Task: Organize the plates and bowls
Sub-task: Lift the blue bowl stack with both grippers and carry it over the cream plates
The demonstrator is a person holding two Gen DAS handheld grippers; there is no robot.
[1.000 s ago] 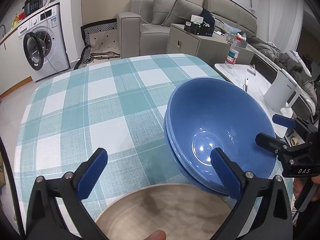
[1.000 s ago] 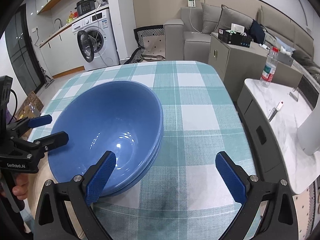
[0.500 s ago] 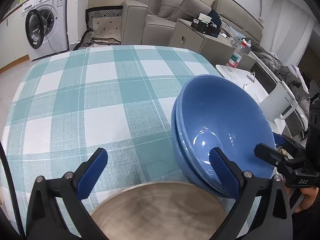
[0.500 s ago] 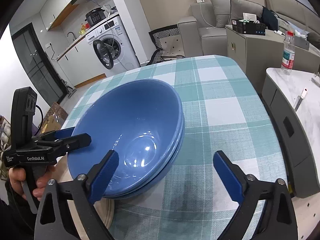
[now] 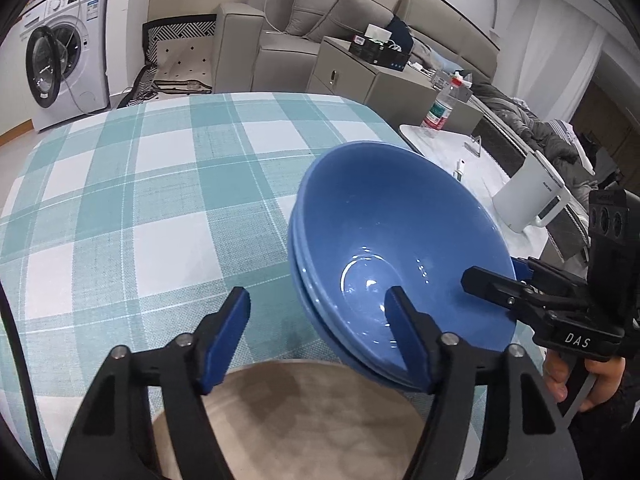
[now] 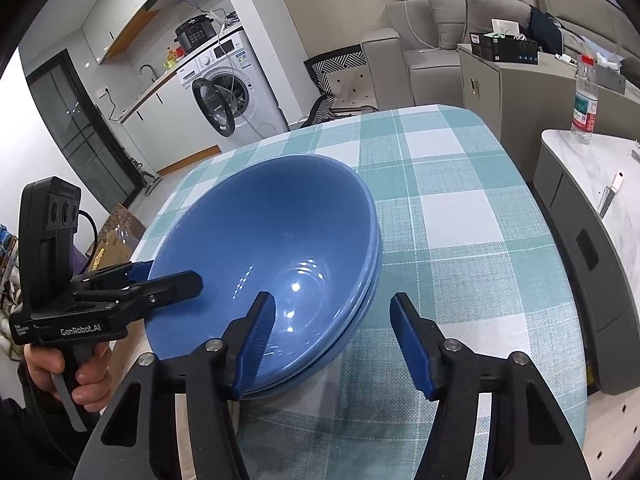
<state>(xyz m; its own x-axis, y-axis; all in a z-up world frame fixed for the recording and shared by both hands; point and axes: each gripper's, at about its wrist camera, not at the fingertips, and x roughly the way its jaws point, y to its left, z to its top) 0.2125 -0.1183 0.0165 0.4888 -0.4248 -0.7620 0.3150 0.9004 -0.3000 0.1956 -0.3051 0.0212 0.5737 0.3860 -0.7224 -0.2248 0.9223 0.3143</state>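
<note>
A nested stack of blue bowls [image 5: 380, 240] [image 6: 260, 240] sits tilted on the teal checked tablecloth [image 5: 140, 220]. Its near rim hangs over a beige plate [image 5: 300, 412]. My left gripper [image 5: 317, 292] [image 6: 170, 274] straddles the stack's rim: one finger is inside the top bowl, the other outside over the cloth. Its jaws are closing, and the pads still stand clear of the rim. My right gripper [image 6: 332, 298] [image 5: 496, 272] straddles the opposite rim the same way. It too is closing, with a gap left at the pads.
The table's rounded edge runs just right of the bowls. Beyond it stands a marble side table [image 6: 592, 168] with a white kettle [image 5: 528, 196] and a water bottle [image 6: 584, 100]. A washing machine [image 5: 60, 60] and a sofa stand behind. A hand [image 6: 80, 376] grips each handle.
Both grippers' jaws have narrowed markedly around the bowl stack's rims. Both wrist views have tipped slightly. The bowls and the plate stay where they were.
</note>
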